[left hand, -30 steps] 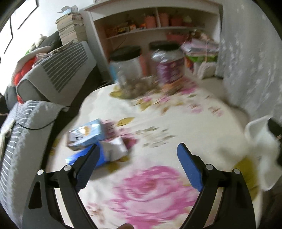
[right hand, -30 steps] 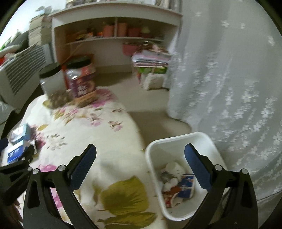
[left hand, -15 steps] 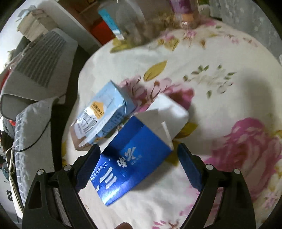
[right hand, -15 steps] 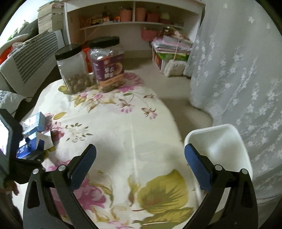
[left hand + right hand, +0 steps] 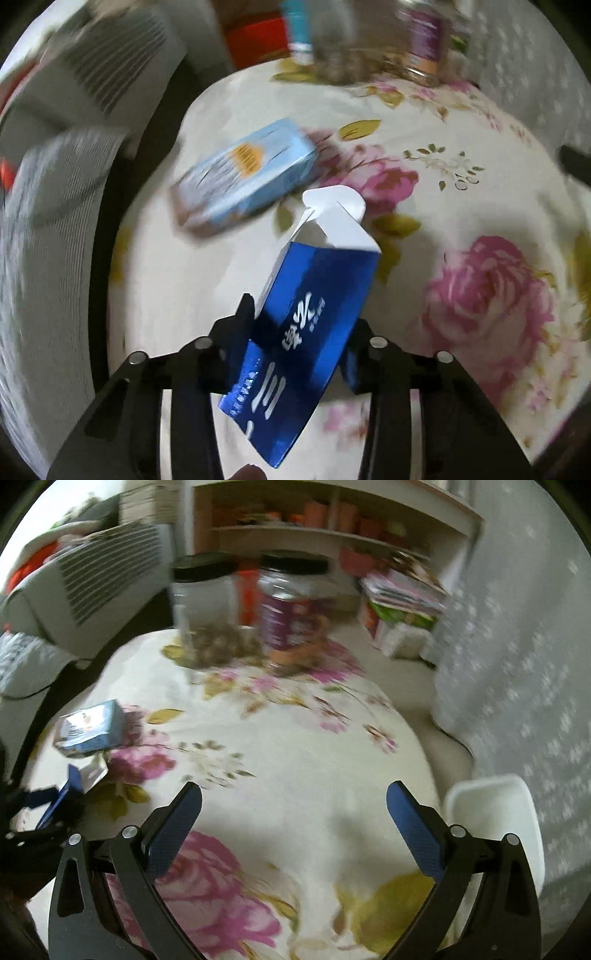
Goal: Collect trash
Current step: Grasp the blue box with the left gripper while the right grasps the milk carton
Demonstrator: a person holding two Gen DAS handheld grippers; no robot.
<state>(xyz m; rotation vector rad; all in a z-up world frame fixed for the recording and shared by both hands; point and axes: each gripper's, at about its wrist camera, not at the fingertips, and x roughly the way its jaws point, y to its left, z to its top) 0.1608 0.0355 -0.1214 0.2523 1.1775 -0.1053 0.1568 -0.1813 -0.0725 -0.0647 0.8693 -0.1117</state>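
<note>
Blue carton [image 5: 314, 328], between closing left hand-held gripper [image 5: 297, 343] jaws

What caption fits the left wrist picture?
Left gripper closing on a dark blue box atop the flowery tablecloth.

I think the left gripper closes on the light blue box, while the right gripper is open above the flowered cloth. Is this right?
Not quite. In the left wrist view the left gripper is closing on the dark blue carton; the light blue box lies untouched beyond. The right gripper is indeed open above the flowered cloth.
</note>
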